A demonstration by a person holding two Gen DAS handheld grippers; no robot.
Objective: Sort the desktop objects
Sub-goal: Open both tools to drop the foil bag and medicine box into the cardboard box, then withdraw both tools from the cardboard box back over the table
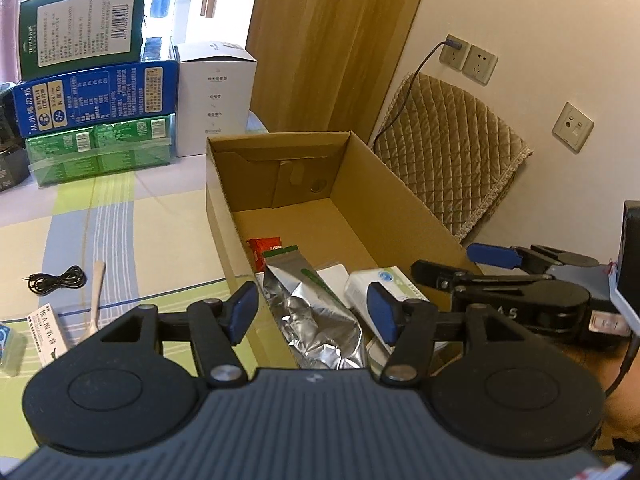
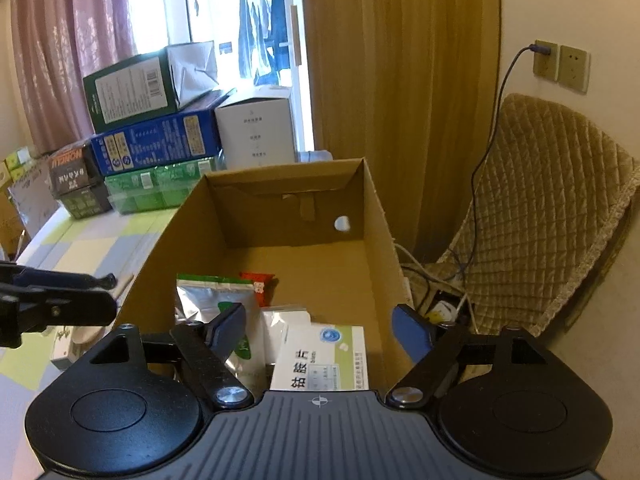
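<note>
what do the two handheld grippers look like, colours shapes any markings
Both match: the left gripper and right gripper have black linkage arms with silver pivot bolts, two round black discs, a ribbed dark grey body and blue finger pads. The right gripper's body bears a small crosshair mark. No sleeve shows clearly.

Soft daylight, blown-out window (image 2: 224, 20); fisheye-bent edges

Open cardboard box (image 2: 372, 216) holds silver pouch (image 1: 316, 316), red packet (image 1: 264, 246), white medicine box (image 2: 320, 360).
</note>
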